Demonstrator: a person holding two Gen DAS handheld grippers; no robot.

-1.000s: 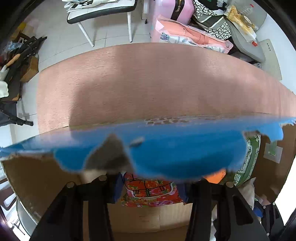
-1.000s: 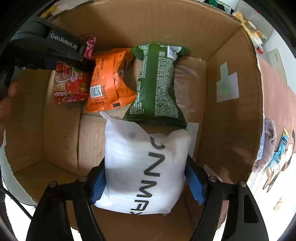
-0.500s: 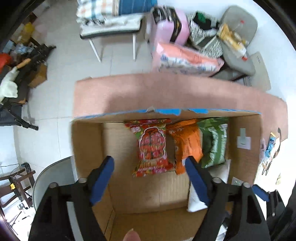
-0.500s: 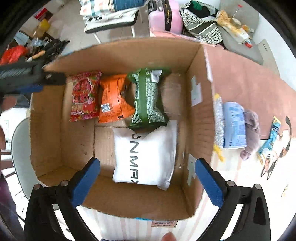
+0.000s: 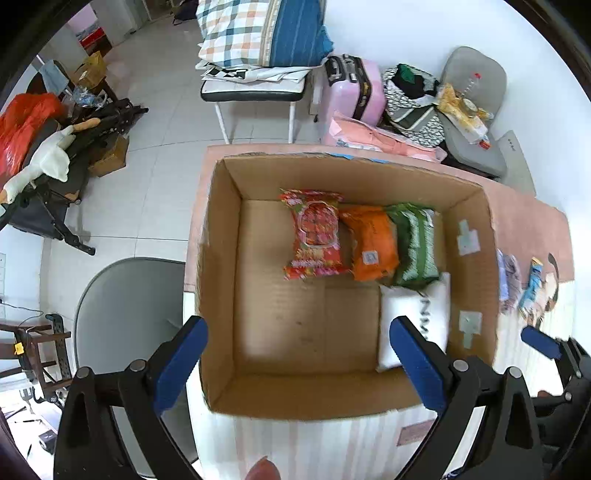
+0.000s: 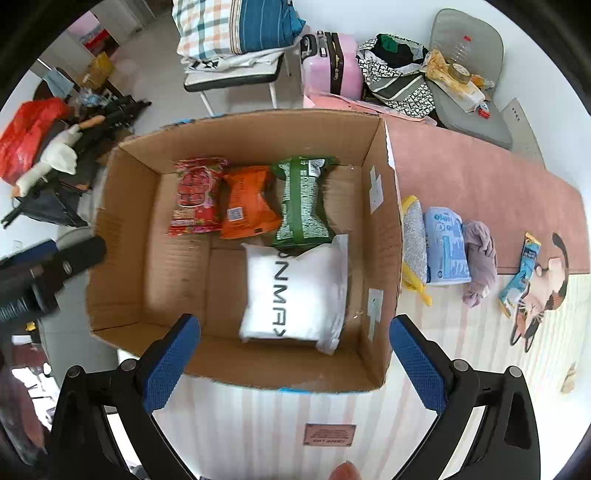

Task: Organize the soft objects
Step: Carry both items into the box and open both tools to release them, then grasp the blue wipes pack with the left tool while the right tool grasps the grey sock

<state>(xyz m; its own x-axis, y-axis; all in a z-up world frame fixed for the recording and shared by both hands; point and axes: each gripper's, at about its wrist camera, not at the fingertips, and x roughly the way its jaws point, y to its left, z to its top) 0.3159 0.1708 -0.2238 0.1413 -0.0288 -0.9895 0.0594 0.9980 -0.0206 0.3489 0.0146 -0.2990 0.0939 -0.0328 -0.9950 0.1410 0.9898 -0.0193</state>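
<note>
An open cardboard box (image 6: pixel 384 206) (image 5: pixel 218 258) stands on the table. In it lie a red packet (image 6: pixel 194 195) (image 5: pixel 316 234), an orange packet (image 6: pixel 247 201) (image 5: pixel 371 242), a green packet (image 6: pixel 303 201) (image 5: pixel 415 242) and a white pillow pack (image 6: pixel 295 291) (image 5: pixel 415 319). My left gripper (image 5: pixel 297 356) is open and empty above the box's near edge. My right gripper (image 6: pixel 293 356) is open and empty above the near wall. To the right of the box lie a grey-and-yellow sponge cloth (image 6: pixel 413 240), a blue pack (image 6: pixel 445 245), a mauve cloth (image 6: pixel 480 258) and a slim blue packet (image 6: pixel 521 273).
The table has a pink cover (image 6: pixel 480 173) at the back and a striped cloth (image 6: pixel 258 424) at the front. A grey chair (image 5: pixel 122 302) stands left of the table. Behind it are a chair with a plaid pillow (image 5: pixel 258 33), a pink suitcase (image 5: pixel 354 88) and cluttered seats.
My right gripper let go of the white pillow pack in the box, opened and rose. My left gripper drew up and back from the box, so the whole box now shows.
</note>
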